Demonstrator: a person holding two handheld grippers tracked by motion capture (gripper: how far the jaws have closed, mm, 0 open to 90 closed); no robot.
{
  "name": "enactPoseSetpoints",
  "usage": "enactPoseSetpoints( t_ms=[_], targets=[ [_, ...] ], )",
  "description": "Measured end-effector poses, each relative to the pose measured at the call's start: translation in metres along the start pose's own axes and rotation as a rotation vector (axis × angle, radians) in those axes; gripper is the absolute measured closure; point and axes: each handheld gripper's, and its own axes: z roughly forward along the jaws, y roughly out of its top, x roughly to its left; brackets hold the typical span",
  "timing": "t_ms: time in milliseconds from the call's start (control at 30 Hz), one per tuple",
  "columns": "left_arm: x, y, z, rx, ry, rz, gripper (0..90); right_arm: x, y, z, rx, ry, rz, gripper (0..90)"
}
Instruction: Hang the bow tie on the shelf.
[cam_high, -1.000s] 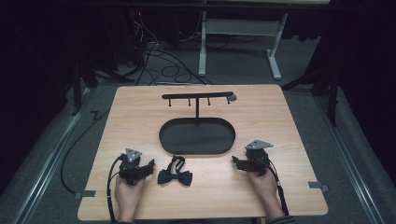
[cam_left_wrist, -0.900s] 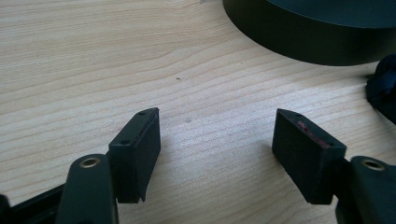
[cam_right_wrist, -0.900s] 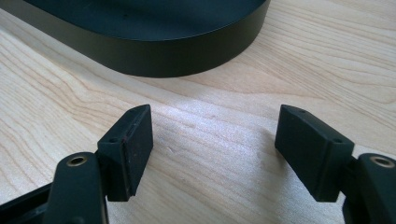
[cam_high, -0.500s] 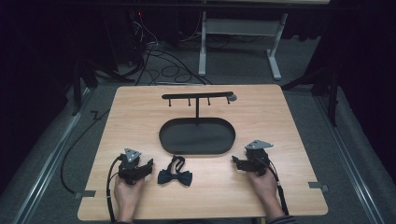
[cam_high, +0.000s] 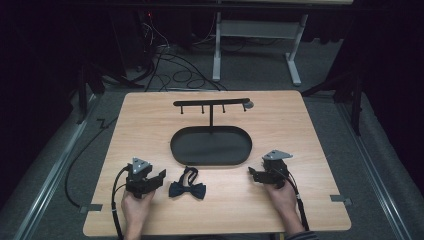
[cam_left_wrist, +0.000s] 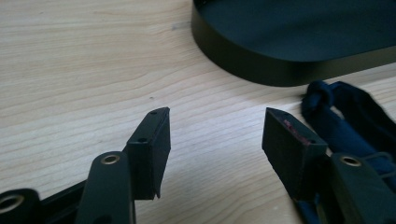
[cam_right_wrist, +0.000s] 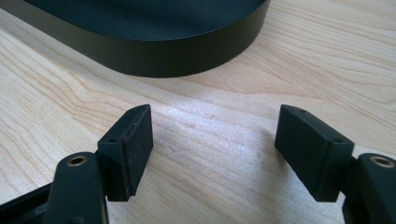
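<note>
The bow tie (cam_high: 187, 188) lies flat on the table (cam_high: 310, 125), at 6 o'clock from the stand's oval base (cam_high: 211, 145) and just clear of its rim. The left gripper (cam_high: 159, 176) sits at the tie's 9 o'clock, close beside it; its jaws have just been closing but stand spread over bare wood, the tie outside one jaw. The right gripper (cam_high: 251, 174), well apart at the tie's 3 o'clock, is spread and holds nothing.
</note>
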Motion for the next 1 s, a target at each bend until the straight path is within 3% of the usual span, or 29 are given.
enactPoseSetpoints(
  t_ms=[167, 367, 567, 1000],
  targets=[
    [-0.009, 0.006, -0.004, -0.010, -0.029, 0.023, 42.4, 0.000, 0.000, 0.000, 0.000, 0.000, 0.000, 29.2],
    [-0.025, 0.014, -0.006, -0.023, -0.031, 0.072, 42.8, 0.000, 0.000, 0.000, 0.000, 0.000, 0.000, 29.2],
    [-0.037, 0.022, -0.003, -0.009, -0.052, 0.106, 43.4, 0.000, 0.000, 0.000, 0.000, 0.000, 0.000, 29.2],
    [-0.054, 0.028, 0.009, 0.013, -0.077, 0.132, 43.9, 0.000, 0.000, 0.000, 0.000, 0.000, 0.000, 29.2]
  ],
)
